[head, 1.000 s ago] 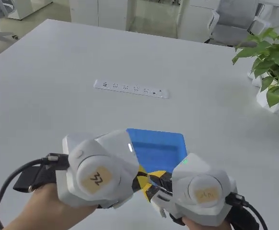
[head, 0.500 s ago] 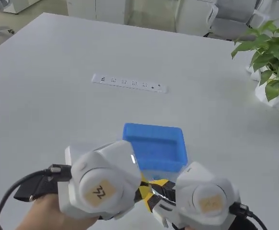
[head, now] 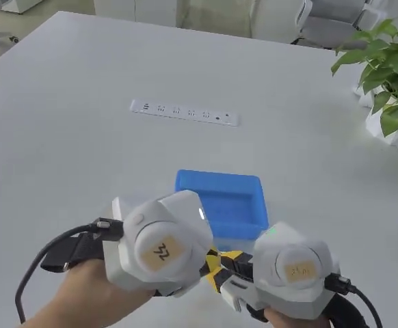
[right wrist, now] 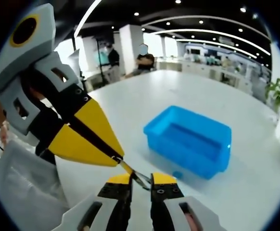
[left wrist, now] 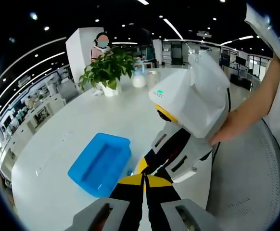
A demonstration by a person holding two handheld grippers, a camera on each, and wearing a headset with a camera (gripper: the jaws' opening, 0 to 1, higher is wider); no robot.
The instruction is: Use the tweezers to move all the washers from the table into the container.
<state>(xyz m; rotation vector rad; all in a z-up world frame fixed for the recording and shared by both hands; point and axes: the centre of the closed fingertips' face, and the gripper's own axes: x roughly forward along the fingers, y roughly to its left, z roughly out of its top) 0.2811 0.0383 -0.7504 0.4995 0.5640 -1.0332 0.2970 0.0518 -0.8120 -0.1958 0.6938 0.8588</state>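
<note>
Table (head: 62, 82): container (right wrist: 188, 139) beyond right hand-held gripper (right wrist: 141, 180)

- Container (head: 219, 201), centre of the head view: blue plastic, smooth, faintly glossy.
- Worktop (head: 83, 82): pale grey, smooth, matt.
- Tweezers (right wrist: 132, 171), low in the right gripper view: thin bright metal.
- Left gripper (left wrist: 145, 179) and right gripper (right wrist: 141, 180): matt white plastic shells; jaws of smooth yellow-and-black plastic.
- Power strip (head: 185, 113), upper middle of the head view: white plastic.

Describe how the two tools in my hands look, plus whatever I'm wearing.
The left tool and right tool have chunky white angular housings, each with a round tan label, black jaws tipped yellow and a trailing black cable. The right one has a small green light. Your short sleeve is white with black print.
</note>
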